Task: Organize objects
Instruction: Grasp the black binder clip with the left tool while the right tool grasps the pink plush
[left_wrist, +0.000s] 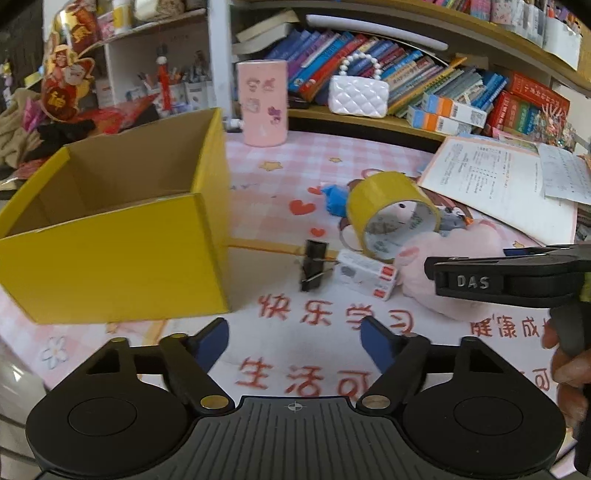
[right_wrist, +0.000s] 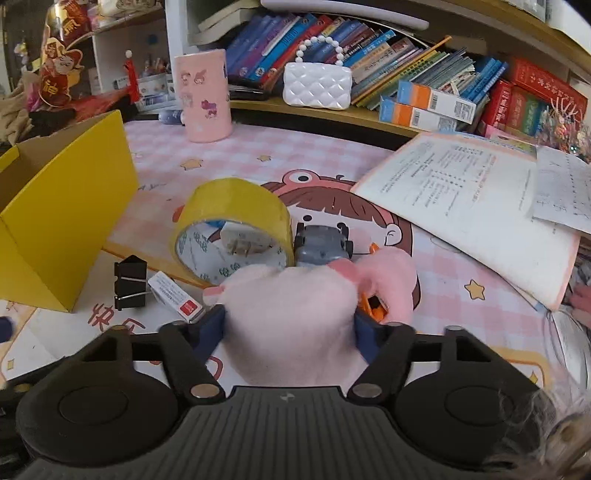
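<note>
The right gripper (right_wrist: 290, 325) is closing its blue pads (right_wrist: 212, 328) on a pink plush (right_wrist: 295, 310), one pad pressing each flank, the toy filling the gap between them. Whether the plush is touching the mat (right_wrist: 332, 166) or is lifted off it cannot be told. In the left wrist view the same gripper (left_wrist: 517, 280) is reaching in from the right edge, lying over the plush (left_wrist: 443, 266).

The left gripper (left_wrist: 294, 343) is hovering over the near edge of the mat (left_wrist: 332, 155) with its fingers (left_wrist: 212, 338) spread wide and nothing between them.

A yellow box (left_wrist: 122, 254) is standing open-topped toward the left edge of the mat, its brown inside showing nothing in the part that is visible. Just to its right a black clip (left_wrist: 312, 267) is lying beside a small white carton (left_wrist: 365, 273), the two touching or nearly so. Behind them a yellow tape roll (left_wrist: 391, 214) is resting on its edge, tilted, its hollow facing the cameras. A blue scrap (left_wrist: 334, 197) is lying just left of the roll. In the right wrist view a grey toy car (right_wrist: 321, 243) is sitting right beside the tape (right_wrist: 232, 229), just behind the plush, and something orange (right_wrist: 373, 306) is peeking out by the right pad.

Toward the far edge a pink cup (left_wrist: 262, 103) is standing upright, and a white bag (left_wrist: 358, 94) is sitting on the shelf among books (left_wrist: 424, 74). An open workbook (left_wrist: 506, 184) is lying at the right edge.
</note>
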